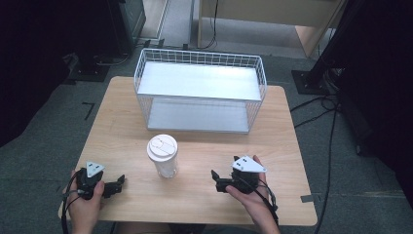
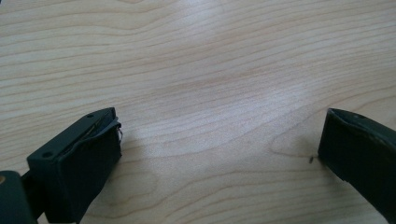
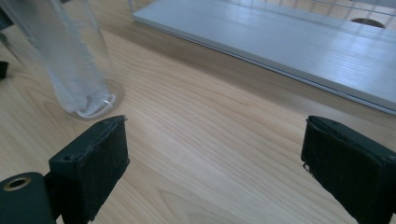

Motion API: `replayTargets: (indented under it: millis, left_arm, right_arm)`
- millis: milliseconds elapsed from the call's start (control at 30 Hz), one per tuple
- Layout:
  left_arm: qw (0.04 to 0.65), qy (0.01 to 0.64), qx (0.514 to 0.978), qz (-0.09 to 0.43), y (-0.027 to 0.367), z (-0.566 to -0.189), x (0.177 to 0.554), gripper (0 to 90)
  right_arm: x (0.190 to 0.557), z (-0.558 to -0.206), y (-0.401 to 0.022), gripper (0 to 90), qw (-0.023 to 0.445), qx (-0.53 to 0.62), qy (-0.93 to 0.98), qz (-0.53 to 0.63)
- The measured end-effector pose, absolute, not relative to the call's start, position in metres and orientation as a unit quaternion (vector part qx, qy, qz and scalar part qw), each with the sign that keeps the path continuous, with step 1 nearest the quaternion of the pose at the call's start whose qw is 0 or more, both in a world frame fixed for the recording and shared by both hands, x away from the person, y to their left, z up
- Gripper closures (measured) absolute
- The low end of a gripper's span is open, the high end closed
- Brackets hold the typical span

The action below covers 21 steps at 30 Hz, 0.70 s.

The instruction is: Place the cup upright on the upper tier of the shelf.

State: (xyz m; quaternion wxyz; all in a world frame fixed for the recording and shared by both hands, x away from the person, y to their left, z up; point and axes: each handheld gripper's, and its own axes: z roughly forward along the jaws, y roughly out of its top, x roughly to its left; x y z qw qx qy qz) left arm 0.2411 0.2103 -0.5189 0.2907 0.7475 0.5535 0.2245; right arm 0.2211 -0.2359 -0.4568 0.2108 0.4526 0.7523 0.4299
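The cup [image 1: 162, 155] (clear, with a white lid) stands upright near the middle of the table [image 1: 122, 97], in front of the wire basket [image 1: 200, 90]. The right gripper [image 1: 215, 176] is near it on its right — jaws spread, nothing between. The left gripper [image 1: 121, 181], by the front left corner, is spread too.

Pale wood-grain tabletop [image 1: 122, 136] with a soft sheen, clear plastic cup [image 1: 163, 158] mid-frame, white wire basket [image 1: 199, 90] up top.
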Motion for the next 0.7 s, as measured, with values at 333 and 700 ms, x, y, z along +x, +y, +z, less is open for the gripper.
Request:
replayTargets:
  millis: [333, 700]
  left_arm:
    - [0.294, 0.543, 0.755, 0.220, 0.210, -0.519, 0.243, 0.0]
    - [0.294, 0.543, 0.755, 0.220, 0.210, -0.519, 0.243, 0.0]
  right_arm:
    - [0.228, -0.462, -0.190, 7.4, 0.190, 0.422, 0.766, 0.445]
    - [0.234, -0.460, -0.154, 7.4, 0.176, 0.397, 0.772, 0.464]
